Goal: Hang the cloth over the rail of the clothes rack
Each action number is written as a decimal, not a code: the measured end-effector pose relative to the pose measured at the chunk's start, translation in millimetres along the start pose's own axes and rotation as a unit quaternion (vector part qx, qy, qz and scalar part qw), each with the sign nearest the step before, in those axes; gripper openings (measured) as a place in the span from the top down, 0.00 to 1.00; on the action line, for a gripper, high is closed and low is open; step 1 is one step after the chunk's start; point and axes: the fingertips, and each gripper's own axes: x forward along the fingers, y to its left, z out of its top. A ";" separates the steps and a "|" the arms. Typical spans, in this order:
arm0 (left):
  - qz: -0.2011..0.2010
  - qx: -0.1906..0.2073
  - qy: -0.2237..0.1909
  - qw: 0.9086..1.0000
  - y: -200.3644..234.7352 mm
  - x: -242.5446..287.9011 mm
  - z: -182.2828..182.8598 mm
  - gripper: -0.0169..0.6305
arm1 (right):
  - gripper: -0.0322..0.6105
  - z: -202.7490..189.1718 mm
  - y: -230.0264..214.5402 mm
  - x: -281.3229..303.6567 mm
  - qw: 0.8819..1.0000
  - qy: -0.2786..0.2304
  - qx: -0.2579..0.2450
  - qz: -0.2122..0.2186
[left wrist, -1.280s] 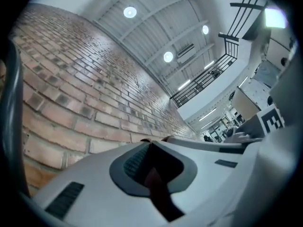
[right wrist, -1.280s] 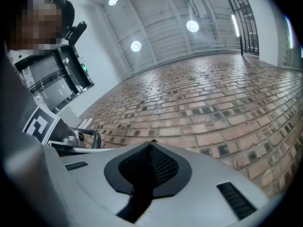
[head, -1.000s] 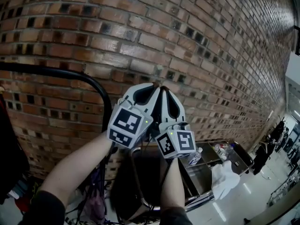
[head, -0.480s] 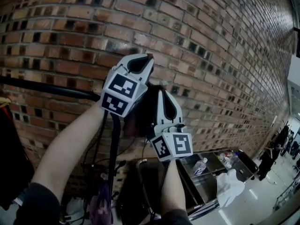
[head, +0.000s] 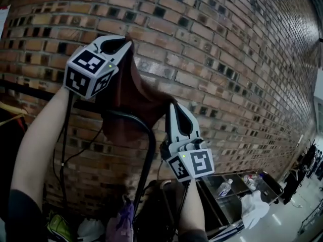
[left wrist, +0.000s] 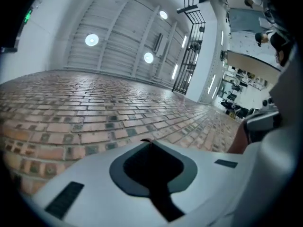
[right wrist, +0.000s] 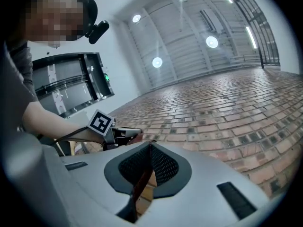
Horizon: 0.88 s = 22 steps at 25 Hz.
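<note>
a: where are we with the cloth (head: 130, 92)?
b: we hold it spread in the upper middle of the frame, left gripper (head: 127, 40) and right gripper (head: 170, 106) each pinched on an edge (jaws tight). it isn't over the rail (head: 150, 145) yet; we judge draping and release are left.

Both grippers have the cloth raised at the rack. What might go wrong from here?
1. The left gripper pinches only a sliver of the cloth at its tips; it may slip free.
2. The cloth sits by the curved corner of the rail, so once released it might slide down the bend.
</note>
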 end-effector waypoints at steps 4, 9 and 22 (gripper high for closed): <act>-0.022 0.035 0.031 0.999 49.1 -45.2 -10.8 0.94 | 0.89 7.5 21.6 8.9 1.000 0.004 0.006 0.006; -0.063 0.065 0.052 0.995 81.3 -102.1 -15.2 0.94 | 0.89 14.6 59.3 21.0 0.999 0.012 -0.004 0.031; -0.054 0.140 0.118 0.982 128.4 -179.1 -63.5 0.93 | 0.89 15.0 161.7 45.3 0.997 -0.012 0.016 0.075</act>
